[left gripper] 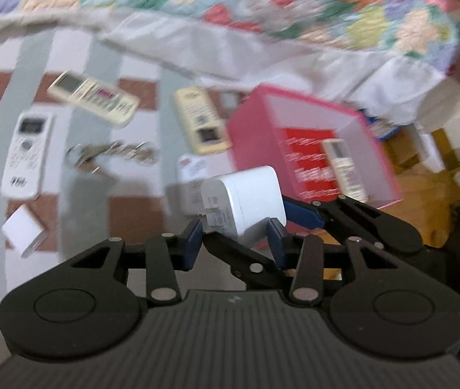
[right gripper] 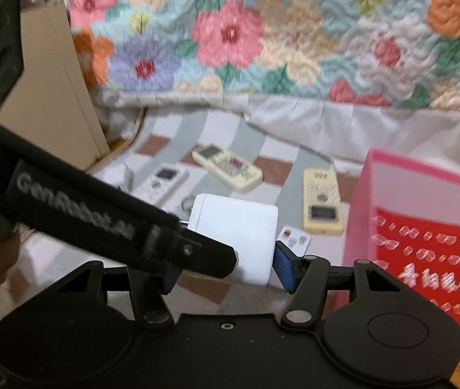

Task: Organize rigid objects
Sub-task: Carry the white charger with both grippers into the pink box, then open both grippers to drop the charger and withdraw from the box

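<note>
A white charger block point(left gripper: 246, 201) sits between the blue pads of my left gripper point(left gripper: 238, 236), and my right gripper point(right gripper: 226, 259) is closed on the same block point(right gripper: 239, 236). Both hold it above the striped cloth, just left of the pink box point(left gripper: 311, 142), which holds a cream remote point(left gripper: 343, 168). The right gripper's fingers point(left gripper: 301, 214) cross into the left wrist view beside the block. The left gripper's arm point(right gripper: 100, 214) crosses the right wrist view and hides the block's left edge.
On the cloth lie a white remote point(left gripper: 27, 155), two cream remotes point(left gripper: 93, 97) point(left gripper: 200, 120), a bunch of keys point(left gripper: 113, 155), a small card point(left gripper: 194, 168) and other white chargers point(left gripper: 24, 233). A floral quilt point(right gripper: 262, 32) hangs behind. Cardboard boxes point(left gripper: 424, 168) stand at the right.
</note>
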Demonstrator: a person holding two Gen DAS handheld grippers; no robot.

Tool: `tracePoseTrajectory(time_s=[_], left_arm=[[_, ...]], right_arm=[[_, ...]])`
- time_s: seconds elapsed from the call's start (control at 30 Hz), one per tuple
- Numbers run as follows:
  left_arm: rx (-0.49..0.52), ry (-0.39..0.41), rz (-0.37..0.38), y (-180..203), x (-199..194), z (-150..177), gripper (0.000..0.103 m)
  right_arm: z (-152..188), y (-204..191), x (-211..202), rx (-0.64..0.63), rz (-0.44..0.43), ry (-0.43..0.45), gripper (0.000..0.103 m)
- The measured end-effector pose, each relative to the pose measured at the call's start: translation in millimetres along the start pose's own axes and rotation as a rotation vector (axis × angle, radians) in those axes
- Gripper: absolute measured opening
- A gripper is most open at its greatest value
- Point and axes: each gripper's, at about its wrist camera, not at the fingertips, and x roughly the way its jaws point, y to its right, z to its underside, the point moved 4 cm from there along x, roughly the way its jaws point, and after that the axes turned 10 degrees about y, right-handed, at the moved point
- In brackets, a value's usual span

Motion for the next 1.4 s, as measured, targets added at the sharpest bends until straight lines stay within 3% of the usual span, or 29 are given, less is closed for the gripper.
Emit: tracePoseTrajectory(time_s=[0.23, 0.37, 0.57, 0.73, 0.9, 1.03, 1.17, 1.23, 1.27, 1.3, 1.4], left_arm=[[0.080, -0.019, 0.064, 72, 6, -31, 0.042], [0.100, -0.093, 0.081, 106, 37, -35, 0.042], [0.039, -0.242, 0.103, 132, 106, -32, 0.042], [0.000, -0.262, 0.094, 140, 155, -19, 0.042], [-0.119, -0.313, 0.117, 132, 195, -9, 0.042], [-0.128, -0.344, 0.104, 133, 212, 2, 0.042], [-0.175, -0.366, 0.076, 132, 226, 9, 0.042], [-0.199, -0.373, 0.040, 129, 230, 12, 0.047], [-0.176, -0.371, 0.020, 130, 228, 11, 0.052], [-0.140, -0.361, 0.006, 131, 225, 10, 0.052], [-0.034, -0.298, 0.006, 137, 204, -3, 0.057]], right_arm=[[-30, 48, -46, 0.007, 0.023, 0.043, 0.064], [-25, 85, -56, 0.062, 0.067, 0.019, 0.064], [-8, 146, -52, 0.170, 0.128, -0.086, 0.064], [6, 189, -32, 0.294, 0.210, -0.191, 0.063], [20, 208, -14, 0.276, 0.246, -0.300, 0.063], [32, 218, -5, 0.298, 0.240, -0.368, 0.062], [42, 221, 2, 0.274, 0.282, -0.414, 0.062], [46, 219, 6, 0.200, 0.324, -0.435, 0.063], [45, 215, 4, 0.118, 0.357, -0.429, 0.073], [44, 208, 2, 0.035, 0.378, -0.426, 0.077], [33, 199, -13, -0.011, 0.361, -0.362, 0.078]])
